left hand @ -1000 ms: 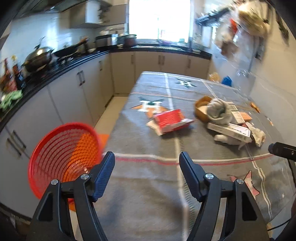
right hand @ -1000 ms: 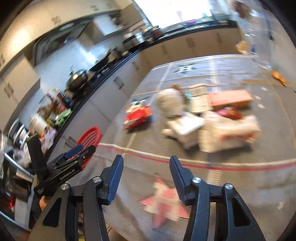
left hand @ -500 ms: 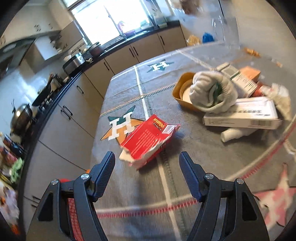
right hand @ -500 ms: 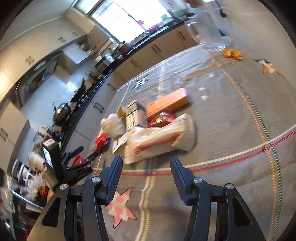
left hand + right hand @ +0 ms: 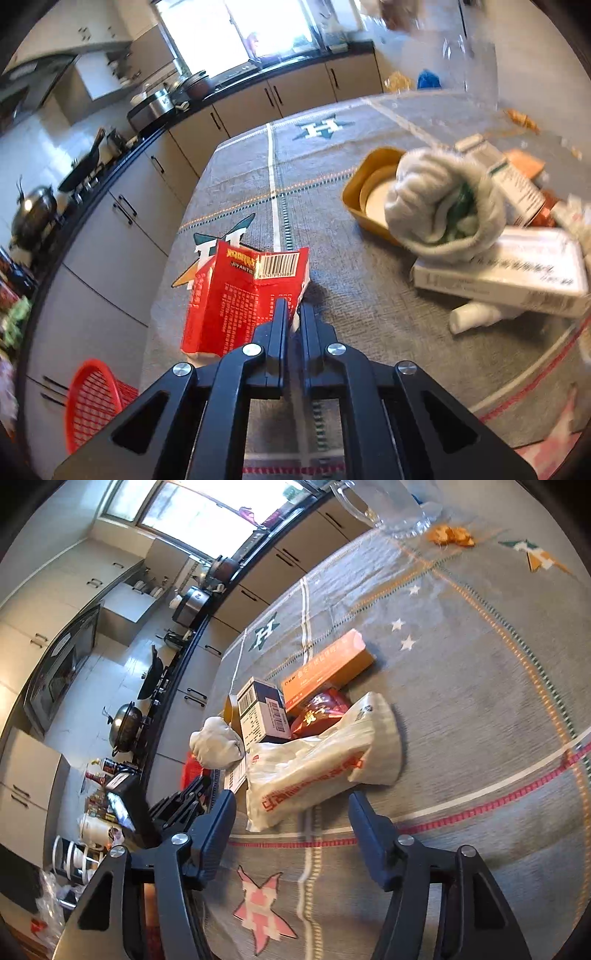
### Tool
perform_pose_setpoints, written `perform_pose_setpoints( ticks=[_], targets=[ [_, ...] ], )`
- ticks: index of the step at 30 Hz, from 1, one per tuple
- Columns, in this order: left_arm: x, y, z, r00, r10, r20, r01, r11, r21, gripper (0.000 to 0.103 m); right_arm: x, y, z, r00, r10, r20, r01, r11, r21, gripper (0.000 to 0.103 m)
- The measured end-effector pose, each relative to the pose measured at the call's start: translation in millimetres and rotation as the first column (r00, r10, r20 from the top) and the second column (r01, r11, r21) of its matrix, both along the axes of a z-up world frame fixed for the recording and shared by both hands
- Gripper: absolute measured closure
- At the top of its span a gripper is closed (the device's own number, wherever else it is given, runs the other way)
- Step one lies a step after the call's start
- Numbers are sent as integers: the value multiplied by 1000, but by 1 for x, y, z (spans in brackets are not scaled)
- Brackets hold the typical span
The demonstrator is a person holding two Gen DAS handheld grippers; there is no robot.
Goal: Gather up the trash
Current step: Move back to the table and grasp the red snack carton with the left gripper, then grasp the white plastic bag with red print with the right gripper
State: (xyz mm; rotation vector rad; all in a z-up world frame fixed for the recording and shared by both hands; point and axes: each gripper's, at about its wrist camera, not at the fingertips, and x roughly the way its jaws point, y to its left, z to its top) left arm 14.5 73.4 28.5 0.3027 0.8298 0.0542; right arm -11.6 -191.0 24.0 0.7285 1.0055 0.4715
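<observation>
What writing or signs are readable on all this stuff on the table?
"JIYANTE" (roughly; small): red carton, under yellow characters I cannot read, beside a barcode with unreadable digits.
"H": green star emblem on the tablecloth.
White box: blurred print.
Plastic bag, orange box, barcoded box: print too small.

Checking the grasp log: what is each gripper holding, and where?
Left gripper pinches the red carton at its near bottom edge; right gripper holds nothing.
</observation>
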Motion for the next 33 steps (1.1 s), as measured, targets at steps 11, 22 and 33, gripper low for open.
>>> perform_pose_setpoints(
  ticks=[11, 22, 33],
  targets=[
    [-49, 19, 27, 998, -29, 52, 44, 952, -302, 101, 38, 25, -14, 992, -88, -95, 80, 993, -85, 31],
    [-69, 26, 19, 998, -55, 25, 61, 923, -379, 101, 42, 19, 4, 998, -43, 39, 55, 923, -382, 77],
    [-69, 14, 1, 998, -55, -16, 47, 946, -320, 98, 33, 24, -10, 999, 3, 50, 18, 906, -424, 77]
  ],
)
